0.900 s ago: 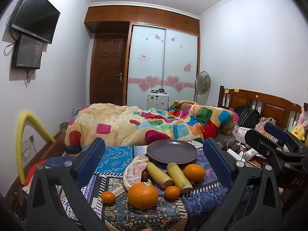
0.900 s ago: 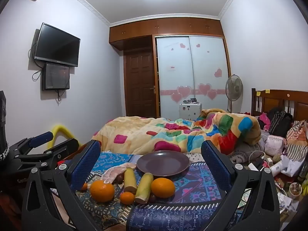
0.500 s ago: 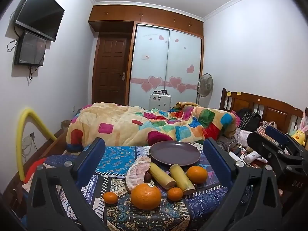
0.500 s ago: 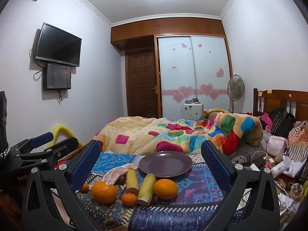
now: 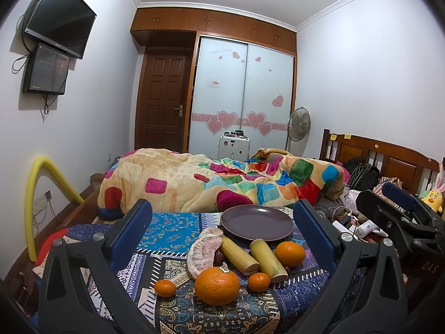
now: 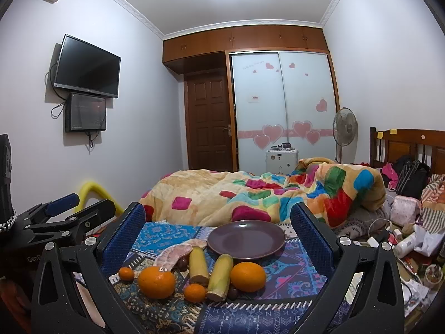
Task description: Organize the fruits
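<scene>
An empty purple plate (image 5: 257, 222) (image 6: 246, 239) sits on a patterned cloth (image 5: 169, 229). In front of it lie a pomelo piece (image 5: 203, 250), two yellow-green cane sections (image 5: 239, 256) (image 5: 268, 260), two large oranges (image 5: 217, 285) (image 5: 289, 253), two small tangerines (image 5: 165, 288) (image 5: 259, 282) and dark small fruits (image 6: 233, 293). My left gripper (image 5: 222, 232) is open and empty, above and before the fruits. My right gripper (image 6: 218, 229) is open and empty, likewise hovering. Each gripper shows at the other view's edge (image 5: 400, 222) (image 6: 55, 217).
A colourful quilt (image 5: 222, 181) lies heaped on the bed behind the plate. Clutter of cables, bottles and bags (image 6: 400, 236) lies to the right by the wooden headboard (image 5: 383, 158). A yellow foam tube (image 5: 33, 194) arches at the left wall.
Both grippers have drifted slightly, so the fruits sit a bit lower and more to the right in the views. Nothing was grasped or moved.
</scene>
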Demonstrator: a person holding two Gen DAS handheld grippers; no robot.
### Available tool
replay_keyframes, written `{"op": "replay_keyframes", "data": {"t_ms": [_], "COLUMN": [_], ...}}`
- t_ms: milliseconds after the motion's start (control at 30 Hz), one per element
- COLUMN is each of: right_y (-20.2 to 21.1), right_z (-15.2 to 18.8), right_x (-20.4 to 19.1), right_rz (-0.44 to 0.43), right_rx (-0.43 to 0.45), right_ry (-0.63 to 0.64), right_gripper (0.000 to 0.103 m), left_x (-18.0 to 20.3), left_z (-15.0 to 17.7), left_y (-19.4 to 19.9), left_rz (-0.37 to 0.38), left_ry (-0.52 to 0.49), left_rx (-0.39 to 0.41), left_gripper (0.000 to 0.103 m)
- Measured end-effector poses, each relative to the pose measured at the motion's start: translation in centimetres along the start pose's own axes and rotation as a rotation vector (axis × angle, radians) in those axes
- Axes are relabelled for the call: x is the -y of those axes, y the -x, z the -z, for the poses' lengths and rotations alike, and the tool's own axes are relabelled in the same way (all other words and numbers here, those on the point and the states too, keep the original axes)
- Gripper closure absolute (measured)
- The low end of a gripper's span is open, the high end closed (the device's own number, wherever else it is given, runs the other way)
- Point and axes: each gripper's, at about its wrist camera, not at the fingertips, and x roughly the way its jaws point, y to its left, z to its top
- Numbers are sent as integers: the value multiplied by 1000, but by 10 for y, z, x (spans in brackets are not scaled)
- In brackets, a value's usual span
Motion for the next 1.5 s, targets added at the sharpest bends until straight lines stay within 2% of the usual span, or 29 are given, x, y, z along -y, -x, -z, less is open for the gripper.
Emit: {"op": "replay_keyframes", "data": {"t_ms": [467, 1500], "right_y": [-1, -1], "right_z": [1, 1], "right_x": [1, 3], "right_rz": [4, 6], "right_rx": [1, -1], "right_ry": [-4, -10], "right_gripper": [0, 0], "left_x": [1, -3], "left_z": [2, 4], "left_y": [-5, -10], "left_rz": [18, 10], "left_ry": [-9, -11], "left_rx": [-14, -17], "left_gripper": [0, 0]}}
